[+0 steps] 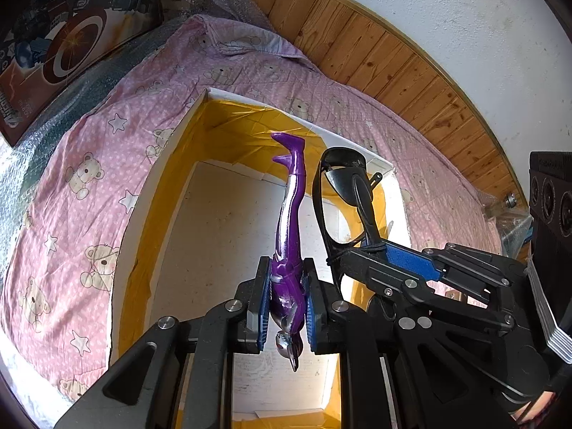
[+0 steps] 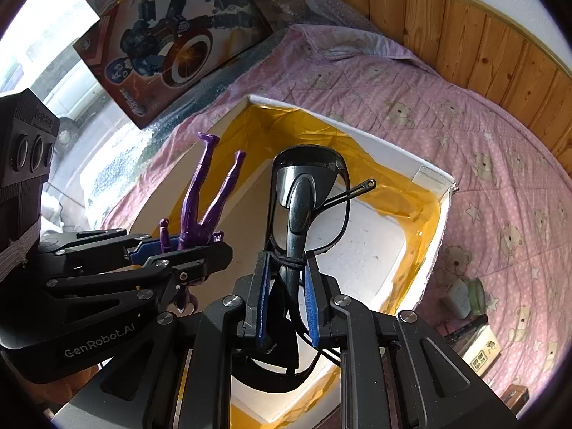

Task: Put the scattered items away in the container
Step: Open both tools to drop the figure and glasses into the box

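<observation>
Hanging over box (image 1: 171, 193): figure (image 1: 289, 236) in L gripper (image 1: 286, 307), prob. sunglasses (image 2: 307, 196) in R gripper (image 2: 287, 304).

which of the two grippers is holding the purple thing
The left gripper: its jaws clamp the purple toy figure, legs pointing away. The right gripper holds black sunglasses instead.

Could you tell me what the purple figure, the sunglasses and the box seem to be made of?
Purple figure: likely moulded plastic; glossy highlights, silver-painted patches. Sunglasses: probably shiny black plastic frame with dark, reflective lenses. Box: looks like white foam or board, walls lined with crinkled glossy yellow tape; hard to tell.
</observation>
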`<action>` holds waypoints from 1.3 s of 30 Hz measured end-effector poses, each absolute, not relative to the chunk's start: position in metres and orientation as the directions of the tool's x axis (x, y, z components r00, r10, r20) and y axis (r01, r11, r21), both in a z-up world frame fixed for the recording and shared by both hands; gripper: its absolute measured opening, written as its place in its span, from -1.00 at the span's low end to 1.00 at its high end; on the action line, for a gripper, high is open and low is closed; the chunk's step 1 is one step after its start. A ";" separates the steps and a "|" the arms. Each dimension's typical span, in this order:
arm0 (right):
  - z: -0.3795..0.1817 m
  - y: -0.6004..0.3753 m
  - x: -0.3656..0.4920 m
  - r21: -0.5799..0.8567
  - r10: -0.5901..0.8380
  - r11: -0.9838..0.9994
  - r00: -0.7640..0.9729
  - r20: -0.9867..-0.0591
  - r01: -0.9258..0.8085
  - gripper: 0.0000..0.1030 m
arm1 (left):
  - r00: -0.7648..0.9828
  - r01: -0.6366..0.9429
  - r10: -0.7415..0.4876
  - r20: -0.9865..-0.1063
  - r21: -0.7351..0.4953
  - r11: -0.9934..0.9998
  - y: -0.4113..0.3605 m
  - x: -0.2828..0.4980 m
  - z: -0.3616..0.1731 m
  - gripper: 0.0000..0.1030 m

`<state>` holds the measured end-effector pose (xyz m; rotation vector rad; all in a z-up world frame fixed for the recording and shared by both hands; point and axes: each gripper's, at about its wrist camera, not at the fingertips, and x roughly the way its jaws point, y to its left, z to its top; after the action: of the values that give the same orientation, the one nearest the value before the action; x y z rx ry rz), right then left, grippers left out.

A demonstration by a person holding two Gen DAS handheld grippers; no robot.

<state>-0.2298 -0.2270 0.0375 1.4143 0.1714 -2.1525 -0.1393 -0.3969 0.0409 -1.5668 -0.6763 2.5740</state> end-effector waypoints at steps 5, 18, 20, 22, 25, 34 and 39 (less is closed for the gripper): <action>0.028 -0.230 -0.242 0.183 -0.353 -0.844 -0.265 -0.897 0.504 -0.64 | -0.437 0.177 0.267 -0.859 -0.373 -0.911 -0.396 -0.153 0.033 -0.67; -0.002 -0.237 -0.274 0.136 -0.264 -0.862 -0.204 -0.942 0.488 -0.63 | -0.337 0.212 0.245 -0.909 -0.327 -0.921 -0.399 -0.185 -0.001 -0.67; -0.005 -0.238 -0.278 0.139 -0.261 -0.865 -0.195 -0.945 0.482 -0.63 | -0.329 0.215 0.241 -0.913 -0.321 -0.922 -0.400 -0.190 -0.005 -0.66; -0.008 -0.240 -0.280 0.134 -0.254 -0.868 -0.195 -0.947 0.478 -0.63 | -0.326 0.222 0.227 -0.918 -0.308 -0.925 -0.402 -0.195 -0.009 -0.66; -0.010 -0.243 -0.284 0.127 -0.244 -0.873 -0.195 -0.950 0.471 -0.62 | -0.316 0.226 0.215 -0.924 -0.294 -0.929 -0.404 -0.204 -0.018 -0.66; -0.006 -0.233 -0.285 0.141 -0.251 -0.888 -0.204 -0.946 0.439 -0.49 | -0.286 0.267 0.182 -0.941 -0.261 -0.928 -0.414 -0.209 -0.035 -0.37; 0.005 -0.220 -0.270 0.175 -0.287 -0.883 -0.204 -0.936 0.435 -0.42 | -0.296 0.264 0.172 -0.940 -0.253 -0.931 -0.411 -0.197 -0.024 -0.23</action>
<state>-0.2699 -0.2200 0.0046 1.6095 0.1739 -2.1242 -0.1967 -0.4111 -0.0241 -1.8974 -0.5886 2.5090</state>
